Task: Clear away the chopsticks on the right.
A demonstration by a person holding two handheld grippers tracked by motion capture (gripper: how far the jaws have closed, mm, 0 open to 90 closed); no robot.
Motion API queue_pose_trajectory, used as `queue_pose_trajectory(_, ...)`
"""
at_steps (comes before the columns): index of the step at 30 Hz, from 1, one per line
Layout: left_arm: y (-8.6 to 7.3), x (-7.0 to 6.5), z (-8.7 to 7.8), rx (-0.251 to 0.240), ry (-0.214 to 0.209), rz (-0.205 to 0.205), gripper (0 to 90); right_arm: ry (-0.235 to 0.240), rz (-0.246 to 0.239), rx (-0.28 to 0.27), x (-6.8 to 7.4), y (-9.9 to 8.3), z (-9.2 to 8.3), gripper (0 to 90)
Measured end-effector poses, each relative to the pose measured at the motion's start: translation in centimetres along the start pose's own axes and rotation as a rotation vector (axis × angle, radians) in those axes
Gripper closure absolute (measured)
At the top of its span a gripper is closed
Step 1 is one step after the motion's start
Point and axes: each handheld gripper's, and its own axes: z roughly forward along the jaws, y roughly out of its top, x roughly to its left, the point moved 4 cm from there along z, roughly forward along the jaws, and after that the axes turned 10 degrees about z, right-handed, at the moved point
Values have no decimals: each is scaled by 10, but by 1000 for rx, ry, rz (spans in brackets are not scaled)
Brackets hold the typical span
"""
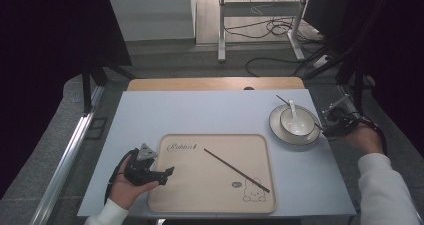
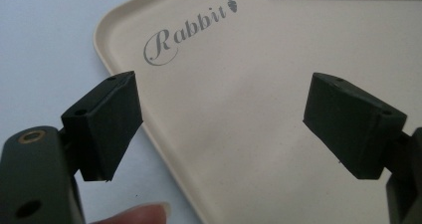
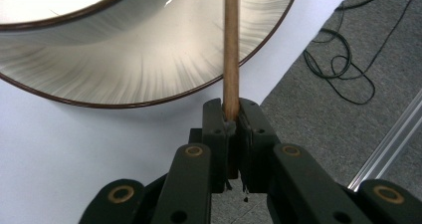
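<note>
A beige tray point(image 1: 215, 195) printed "Rabbit" lies at the front middle of the table, with one dark chopstick point(image 1: 236, 170) resting diagonally on it. At the right, a white plate point(image 1: 278, 130) holds a bowl point(image 1: 300, 126) with a white spoon point(image 1: 293, 112) in it. A second chopstick point(image 1: 282, 100) lies across the plate. My right gripper point(image 1: 330, 131) is at the plate's right edge, shut on that chopstick's near end point(image 3: 230, 50) above the plate rim point(image 3: 149, 74). My left gripper point(image 1: 167, 175) stands open over the tray's left edge point(image 2: 239, 84), nothing between its fingers point(image 2: 107, 124).
The pale blue table top point(image 1: 200, 110) ends close to the right of the plate, where grey floor and cables point(image 3: 343, 69) begin. A wooden strip point(image 1: 215, 83) runs along the table's far edge. Desk legs and cables point(image 1: 270, 30) stand beyond.
</note>
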Motion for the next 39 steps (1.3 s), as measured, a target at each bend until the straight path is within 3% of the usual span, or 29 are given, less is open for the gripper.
queue_pose_trajectory(6,0,0,-2,-6,1,-2,155,5,40,-37,3,-1,-13,836)
queue_pose_trajectory(7,0,0,-2,-8,1,-3,155,6,63,-66,4,-2,-20,839)
queue_pose_trajectory(12,0,0,-2,-9,0,-2,155,-28,108,-123,6,-3,-40,840)
queue_pose_trajectory(15,1,0,-2,-8,0,-2,154,-19,127,-189,13,-2,-57,840)
queue_pose_trajectory(16,1,0,-2,-8,0,-2,155,-19,127,-189,13,-2,-57,840)
queue_pose_trajectory(17,1,0,-2,-9,1,-2,155,-1,135,-241,21,-2,-70,840)
queue_pose_trajectory(20,1,0,-2,-9,0,2,155,3,144,-284,32,-2,-81,841)
queue_pose_trajectory(23,1,-1,-2,-7,0,3,154,46,124,-330,62,-3,-95,840)
queue_pose_trajectory(24,1,-1,-2,-7,0,3,155,46,124,-330,62,-3,-95,840)
queue_pose_trajectory(25,1,-2,-2,-7,0,4,154,73,95,-345,79,-5,-100,840)
queue_pose_trajectory(26,1,-2,-2,-7,0,4,155,73,95,-345,79,-5,-100,840)
queue_pose_trajectory(27,2,-2,-2,-7,-1,4,155,102,74,-355,97,-6,-103,840)
queue_pose_trajectory(28,2,-2,-3,-7,-1,5,155,102,74,-355,97,-6,-103,840)
queue_pose_trajectory(29,2,-2,-3,-10,0,5,154,130,46,-352,114,-8,-104,840)
queue_pose_trajectory(34,2,-3,-4,-13,-1,5,155,188,-30,-328,160,-14,-101,838)
queue_pose_trajectory(39,2,-4,-3,-13,0,5,155,199,-132,-288,206,-21,-89,837)
